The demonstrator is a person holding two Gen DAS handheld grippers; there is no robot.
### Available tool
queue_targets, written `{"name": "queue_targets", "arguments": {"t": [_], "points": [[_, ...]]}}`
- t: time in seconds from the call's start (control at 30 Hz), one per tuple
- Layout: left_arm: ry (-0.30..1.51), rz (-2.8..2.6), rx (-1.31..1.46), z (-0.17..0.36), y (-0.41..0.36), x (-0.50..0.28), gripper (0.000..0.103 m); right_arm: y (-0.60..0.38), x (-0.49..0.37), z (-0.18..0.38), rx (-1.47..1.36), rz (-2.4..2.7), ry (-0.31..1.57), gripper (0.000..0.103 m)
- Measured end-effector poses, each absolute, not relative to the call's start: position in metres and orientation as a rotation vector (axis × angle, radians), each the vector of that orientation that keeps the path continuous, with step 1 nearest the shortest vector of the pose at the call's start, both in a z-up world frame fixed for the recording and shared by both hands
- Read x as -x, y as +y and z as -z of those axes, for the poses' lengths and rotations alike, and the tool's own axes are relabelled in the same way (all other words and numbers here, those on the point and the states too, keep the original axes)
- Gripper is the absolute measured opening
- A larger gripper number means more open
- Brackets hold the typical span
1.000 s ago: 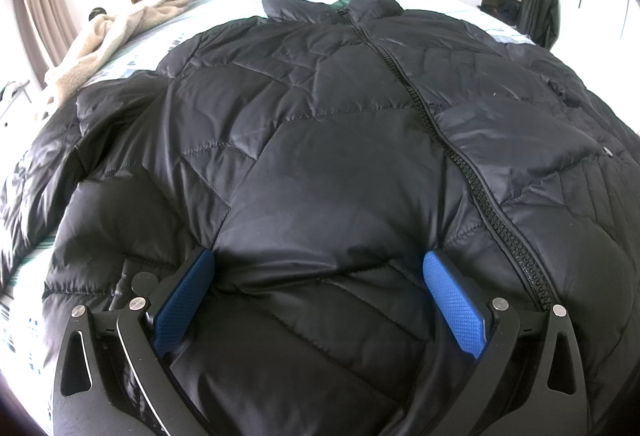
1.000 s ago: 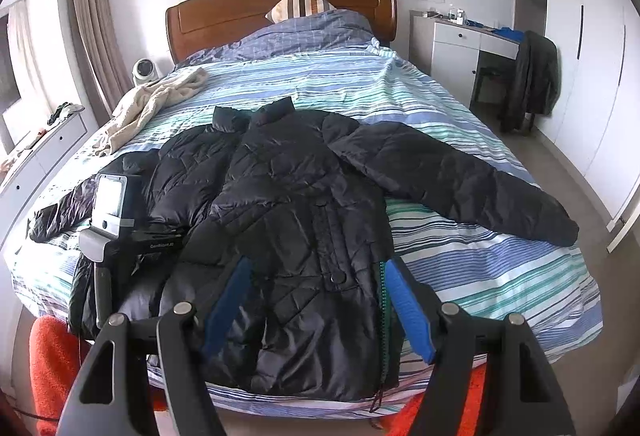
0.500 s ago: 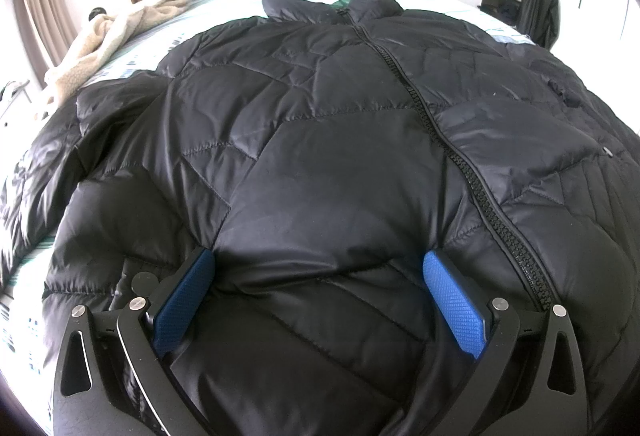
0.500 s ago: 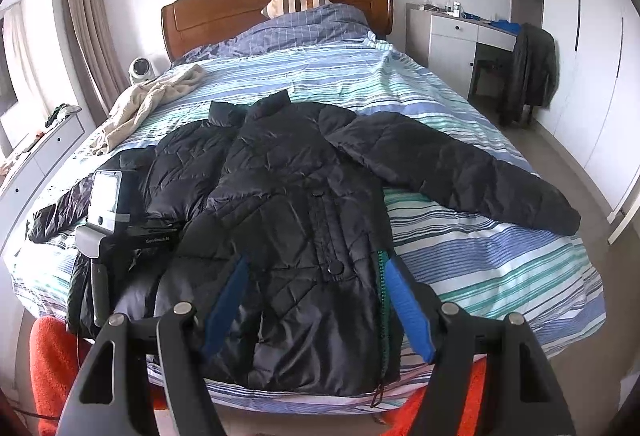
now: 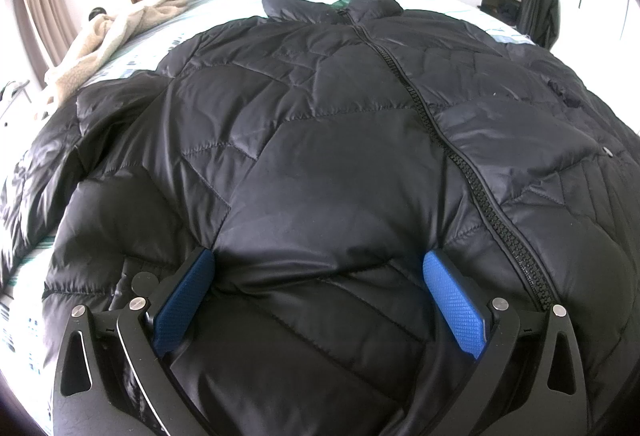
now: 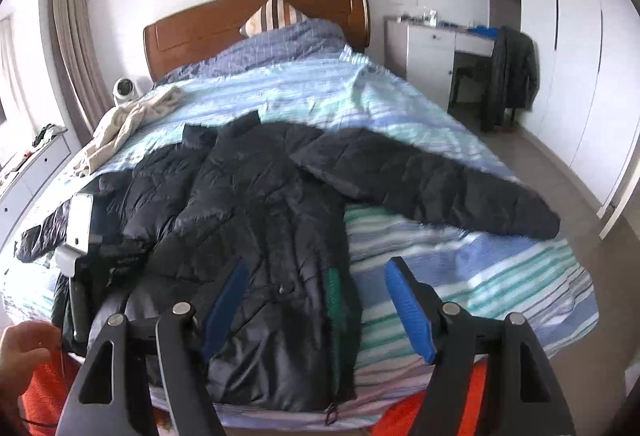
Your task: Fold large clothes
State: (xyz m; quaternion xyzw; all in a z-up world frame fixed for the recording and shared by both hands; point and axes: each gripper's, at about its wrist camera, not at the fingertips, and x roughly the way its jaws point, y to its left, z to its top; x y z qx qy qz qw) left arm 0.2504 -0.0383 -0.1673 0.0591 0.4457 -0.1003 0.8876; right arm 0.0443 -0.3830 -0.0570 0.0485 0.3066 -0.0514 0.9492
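A large black quilted puffer jacket (image 6: pixel 264 220) lies face up on the bed, collar toward the headboard, its right sleeve (image 6: pixel 432 188) stretched out to the right. In the left wrist view the jacket (image 5: pixel 320 140) fills the frame, zipper (image 5: pixel 452 152) running down the middle. My left gripper (image 5: pixel 316 268) is open and pressed onto the jacket's lower left front, with fabric bulging between the blue pads. It shows in the right wrist view (image 6: pixel 80 236) resting on the jacket's left side. My right gripper (image 6: pixel 316 276) is open and empty, above the jacket's hem near the foot of the bed.
The bed (image 6: pixel 480 276) has a blue and green striped sheet and a wooden headboard (image 6: pixel 248 20). A beige blanket (image 6: pixel 128 124) lies at the left. A white desk and a chair with a dark coat (image 6: pixel 512 76) stand at the right. An orange item (image 6: pixel 44 396) is below the bed's foot.
The right gripper has swung to the right and lowered a little, so the jacket has shifted left in its view. The left gripper has not moved.
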Motion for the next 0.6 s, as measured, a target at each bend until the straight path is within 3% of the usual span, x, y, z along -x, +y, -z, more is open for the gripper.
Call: {"name": "queue_targets", "arguments": {"t": [0.03, 0.07, 0.13, 0.3, 0.6], "points": [[0.926, 0.208, -0.123, 0.167, -0.038, -0.25, 0.103, -0.385, -0.042, 0.052, -0.073, 0.106, 0.583, 0.074], [0.926, 0.208, -0.123, 0.167, -0.038, -0.25, 0.103, -0.388, -0.04, 0.049, -0.038, 0.109, 0.551, 0.083], [0.925, 0.208, -0.124, 0.167, -0.038, -0.25, 0.103, -0.397, -0.039, 0.049, 0.056, 0.12, 0.527, 0.092], [0.925, 0.208, -0.123, 0.167, -0.038, -0.25, 0.103, -0.456, -0.053, 0.074, 0.018, 0.123, 0.676, 0.092], [0.979, 0.204, -0.119, 0.167, -0.04, -0.257, 0.103, -0.662, -0.076, 0.159, -0.765, 0.297, 0.633, 0.09]]}}
